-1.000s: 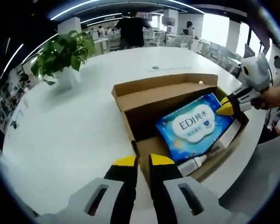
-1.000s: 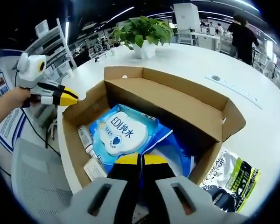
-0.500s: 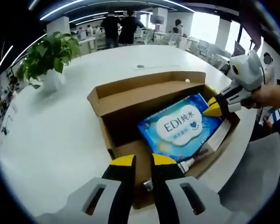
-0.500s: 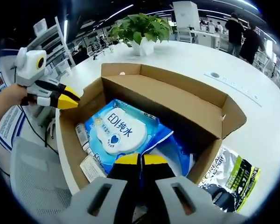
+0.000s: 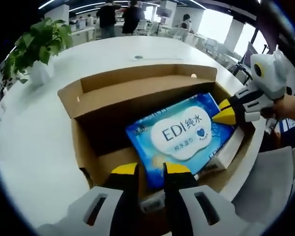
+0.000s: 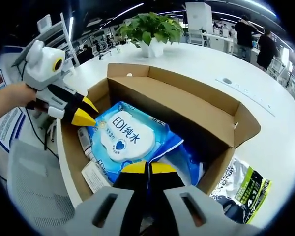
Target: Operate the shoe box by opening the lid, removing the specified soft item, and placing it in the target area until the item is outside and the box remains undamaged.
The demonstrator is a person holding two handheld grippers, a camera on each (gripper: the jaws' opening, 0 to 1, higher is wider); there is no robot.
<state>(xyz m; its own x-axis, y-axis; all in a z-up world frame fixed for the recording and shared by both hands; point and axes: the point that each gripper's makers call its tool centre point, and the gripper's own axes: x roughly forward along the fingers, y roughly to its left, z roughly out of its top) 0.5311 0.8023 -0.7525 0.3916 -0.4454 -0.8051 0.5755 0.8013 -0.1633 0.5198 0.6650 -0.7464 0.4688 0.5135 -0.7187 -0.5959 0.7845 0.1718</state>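
Note:
The brown shoe box (image 5: 137, 78) (image 6: 187, 86) lies open on the white table, lid folded back. Inside is a blue soft pack of EDI wipes (image 5: 182, 132) (image 6: 123, 137). My right gripper (image 6: 147, 168) is shut on the pack's near edge, which rises toward its jaws; in the left gripper view the right gripper (image 5: 223, 114) touches the pack's far right corner. My left gripper (image 5: 150, 169) hovers over the box's near wall, jaws slightly apart, holding nothing. In the right gripper view the left gripper (image 6: 84, 113) points at the pack's left corner.
A white tube (image 6: 86, 142) and a small white carton (image 6: 96, 174) lie in the box beside the pack. A dark-and-green packet (image 6: 241, 189) rests on the table by the box. A potted plant (image 5: 37, 46) (image 6: 152, 29) stands further off. A grey chair (image 6: 34, 191) sits at the table edge.
My left gripper has moved in from the bare table to over the box, close to the pack, and its jaws have parted a little. The right gripper stays shut on the pack.

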